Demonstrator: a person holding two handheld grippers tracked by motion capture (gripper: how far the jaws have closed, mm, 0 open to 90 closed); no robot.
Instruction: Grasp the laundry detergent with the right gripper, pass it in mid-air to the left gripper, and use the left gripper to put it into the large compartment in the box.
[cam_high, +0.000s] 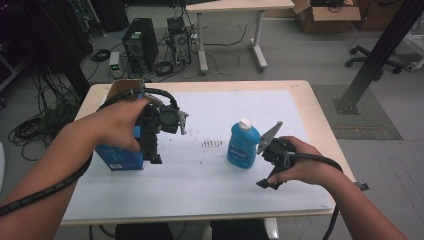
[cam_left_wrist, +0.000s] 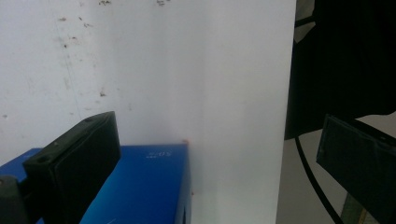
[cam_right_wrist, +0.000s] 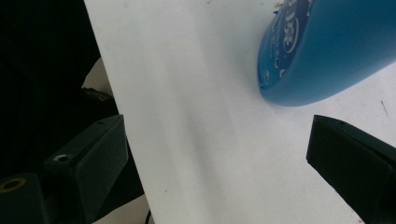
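Both tongs wide open, empty: left tongs (cam_high: 154, 152) over blue cardboard box (cam_high: 120, 156); right tongs (cam_high: 267, 176) beside upright blue plastic bottle (cam_high: 243, 145). Risk: a careless nudge tips it.

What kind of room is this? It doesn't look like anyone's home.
Probably a lab or workshop. A computer tower sits on the bare floor among loose cables, with a cardboard box and an office chair behind the work table.

Blue bottle (cam_right_wrist: 327, 51) cut off at 1 o'clock; blue box (cam_high: 120, 156) half hidden behind left hand (cam_high: 117, 127).
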